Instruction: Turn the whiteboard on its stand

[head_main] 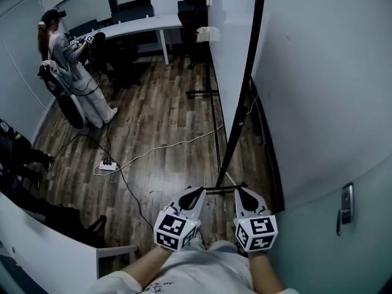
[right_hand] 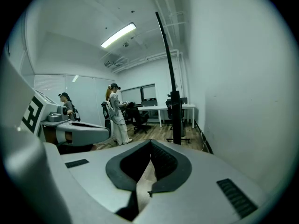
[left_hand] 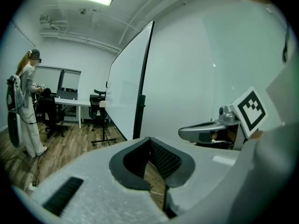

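White whiteboard (head_main: 231,48) untouched; left hand-held gripper (head_main: 197,193) and right hand-held gripper (head_main: 243,192) closed, empty. Approach step; next, probably reach for its frame (head_main: 247,72).

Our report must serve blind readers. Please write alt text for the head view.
The left gripper and the right gripper, both closed, are held side by side near the foot of a whiteboard seen edge-on beside a white wall. On the wood floor, a person stands near a desk.

A person (head_main: 72,66) stands beside a white desk (head_main: 147,24), a power strip (head_main: 108,165) lying on the wood floor (head_main: 162,112) nearby.
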Available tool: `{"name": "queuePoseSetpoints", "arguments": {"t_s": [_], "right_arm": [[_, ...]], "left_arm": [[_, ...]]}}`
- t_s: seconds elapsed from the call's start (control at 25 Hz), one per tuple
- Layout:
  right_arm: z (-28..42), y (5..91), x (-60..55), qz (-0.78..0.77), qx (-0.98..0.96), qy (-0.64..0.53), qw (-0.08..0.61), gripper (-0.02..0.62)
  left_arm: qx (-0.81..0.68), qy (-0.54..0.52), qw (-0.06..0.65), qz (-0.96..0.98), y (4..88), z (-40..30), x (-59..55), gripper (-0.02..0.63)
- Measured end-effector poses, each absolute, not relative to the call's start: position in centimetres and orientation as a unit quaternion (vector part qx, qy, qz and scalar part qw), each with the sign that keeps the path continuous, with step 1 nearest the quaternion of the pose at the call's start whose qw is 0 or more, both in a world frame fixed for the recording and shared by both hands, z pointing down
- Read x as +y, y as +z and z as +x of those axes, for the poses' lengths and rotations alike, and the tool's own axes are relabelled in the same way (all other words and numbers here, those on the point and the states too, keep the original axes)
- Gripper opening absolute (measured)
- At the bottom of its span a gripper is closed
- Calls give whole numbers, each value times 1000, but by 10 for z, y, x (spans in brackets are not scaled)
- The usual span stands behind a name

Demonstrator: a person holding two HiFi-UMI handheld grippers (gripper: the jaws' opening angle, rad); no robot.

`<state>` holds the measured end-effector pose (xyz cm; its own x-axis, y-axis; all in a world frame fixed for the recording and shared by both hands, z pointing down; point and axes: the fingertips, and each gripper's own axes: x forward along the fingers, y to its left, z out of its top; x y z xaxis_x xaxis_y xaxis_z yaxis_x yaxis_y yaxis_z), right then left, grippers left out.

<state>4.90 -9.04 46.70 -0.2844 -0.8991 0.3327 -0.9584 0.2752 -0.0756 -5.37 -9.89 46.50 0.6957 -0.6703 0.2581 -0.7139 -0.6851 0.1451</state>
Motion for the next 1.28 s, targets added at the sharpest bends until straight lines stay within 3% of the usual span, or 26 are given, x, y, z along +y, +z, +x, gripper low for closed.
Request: {"name": "queuePoseSetpoints", "arguments": {"t_s": [0.8, 1.28], "right_arm": [[72, 422, -165, 598, -790, 91, 105, 8], [78, 439, -215, 593, -791, 97, 113, 9]], "left_arm": [[-407, 63, 119, 904, 442, -48, -167, 11], [-404, 76, 119, 904, 453, -38, -205, 11]]}}
